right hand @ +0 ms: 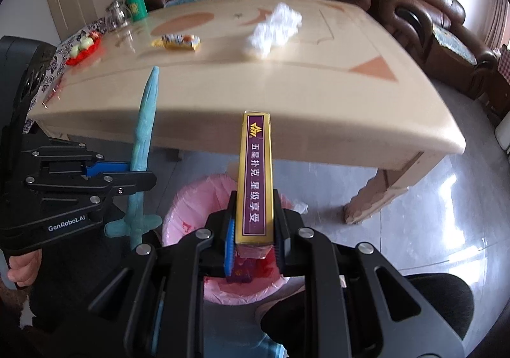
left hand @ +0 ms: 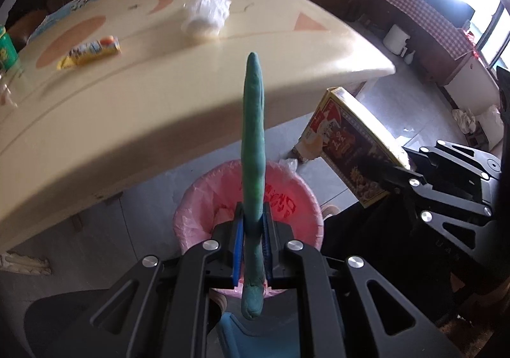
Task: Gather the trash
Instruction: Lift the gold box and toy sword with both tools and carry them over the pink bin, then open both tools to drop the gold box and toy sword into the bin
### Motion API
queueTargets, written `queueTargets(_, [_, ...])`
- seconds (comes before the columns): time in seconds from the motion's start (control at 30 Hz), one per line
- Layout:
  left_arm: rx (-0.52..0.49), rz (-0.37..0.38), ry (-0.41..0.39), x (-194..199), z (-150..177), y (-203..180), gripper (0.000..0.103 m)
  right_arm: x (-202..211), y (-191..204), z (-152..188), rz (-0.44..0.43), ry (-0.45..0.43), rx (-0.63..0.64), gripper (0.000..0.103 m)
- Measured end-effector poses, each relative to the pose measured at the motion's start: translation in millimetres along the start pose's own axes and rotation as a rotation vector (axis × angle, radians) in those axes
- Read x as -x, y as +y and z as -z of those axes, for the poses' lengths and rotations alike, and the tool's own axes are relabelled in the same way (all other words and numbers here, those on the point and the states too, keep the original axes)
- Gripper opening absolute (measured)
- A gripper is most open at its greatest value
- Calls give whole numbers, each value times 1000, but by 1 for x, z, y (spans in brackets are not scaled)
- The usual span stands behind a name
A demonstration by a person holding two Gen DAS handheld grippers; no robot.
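Two items held over the pink-lined bin (right hand: 204, 195): my left gripper (left hand: 251, 230) pinches the green toy sword (left hand: 253, 135), right gripper (right hand: 255, 230) clamps the card box (right hand: 256, 173). Centre both over the opening before releasing.

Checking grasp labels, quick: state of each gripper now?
Left gripper: closed on the green toy sword.
Right gripper: closed on the card box.

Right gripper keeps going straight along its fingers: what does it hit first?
Likely the pink-lined trash bin directly beyond the right gripper, which grips the card box. Depth is unclear; the gap looks free.
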State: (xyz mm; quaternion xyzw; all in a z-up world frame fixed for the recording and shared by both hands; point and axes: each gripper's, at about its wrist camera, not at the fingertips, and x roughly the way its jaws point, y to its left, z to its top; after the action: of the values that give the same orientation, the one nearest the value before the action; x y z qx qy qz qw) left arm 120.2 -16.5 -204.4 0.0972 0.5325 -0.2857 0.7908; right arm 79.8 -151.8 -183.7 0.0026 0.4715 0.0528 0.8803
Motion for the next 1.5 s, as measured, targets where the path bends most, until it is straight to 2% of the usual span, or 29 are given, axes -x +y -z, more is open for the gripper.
queueTargets(0.6, [114,53,147,-81,13,15,11,-67,5,20,-28,146,-9,20])
queueTargets(1.07, [175,66,223,-119,20,35,11,-117,6,28,-47,248,-10,20])
queueTargets(1.5, [219,105,320,-160,21,38,11,-154,5,38,-67,349,-19,20])
